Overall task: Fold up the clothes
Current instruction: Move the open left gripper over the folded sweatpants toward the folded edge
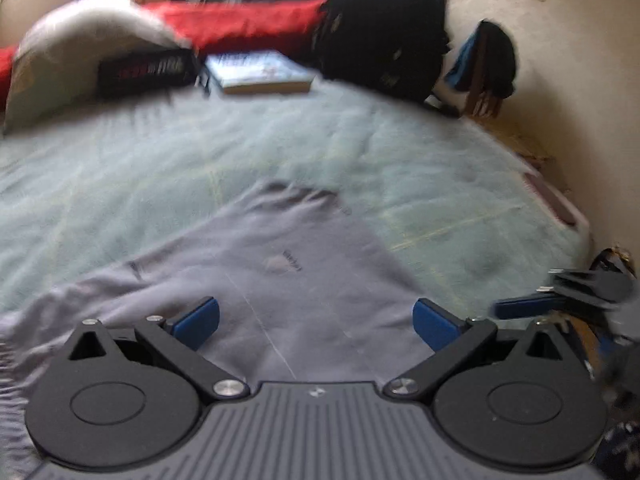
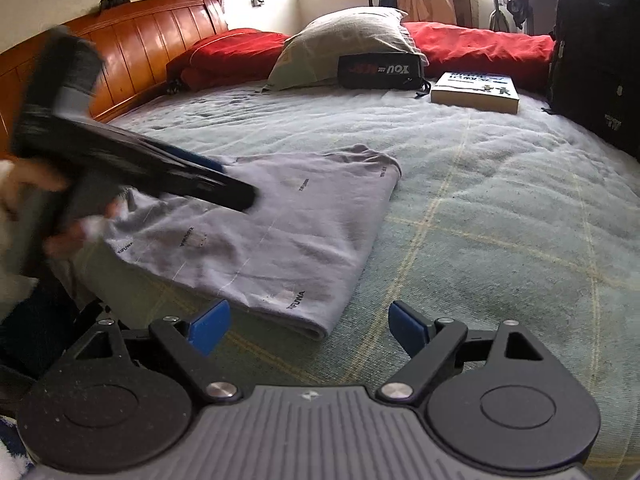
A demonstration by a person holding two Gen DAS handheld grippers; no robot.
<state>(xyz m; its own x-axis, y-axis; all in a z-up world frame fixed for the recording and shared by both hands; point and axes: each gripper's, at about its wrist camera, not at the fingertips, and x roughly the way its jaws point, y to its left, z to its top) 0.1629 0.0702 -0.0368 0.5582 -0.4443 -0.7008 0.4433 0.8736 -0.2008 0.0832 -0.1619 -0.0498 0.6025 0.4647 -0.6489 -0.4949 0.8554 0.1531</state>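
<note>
Blue pads of the left gripper (image 1: 316, 322) sit closest to the lens, spread wide with nothing between them, and the grey garment (image 1: 280, 280) fills the space directly beneath and ahead of them. Seen from the right wrist, the left gripper (image 2: 236, 188) reaches over the garment's near-left part, low above the cloth; motion blur hides whether it touches.

On the other side, the right gripper (image 2: 310, 326) is also wide open and empty. It hangs over bare bedspread (image 2: 500, 240) just off the garment's nearest corner (image 2: 320, 330), which lies slightly to the left of its centre line.

That garment (image 2: 272, 232) looks already folded at least once: a doubled edge shows along its near side. It lies flat toward the bed's near-left part, its long axis running from that near corner away toward the headboard (image 2: 132, 48) side. A pillow (image 2: 352, 40), a black pouch (image 2: 380, 70), a book (image 2: 476, 90) and a backpack (image 2: 592, 52) sit well apart along the far edge.

My reading is that the next fold depends on this: the left gripper is already over the cloth, while the right one needs only a short shift to the left and forward to reach the near corner.
</note>
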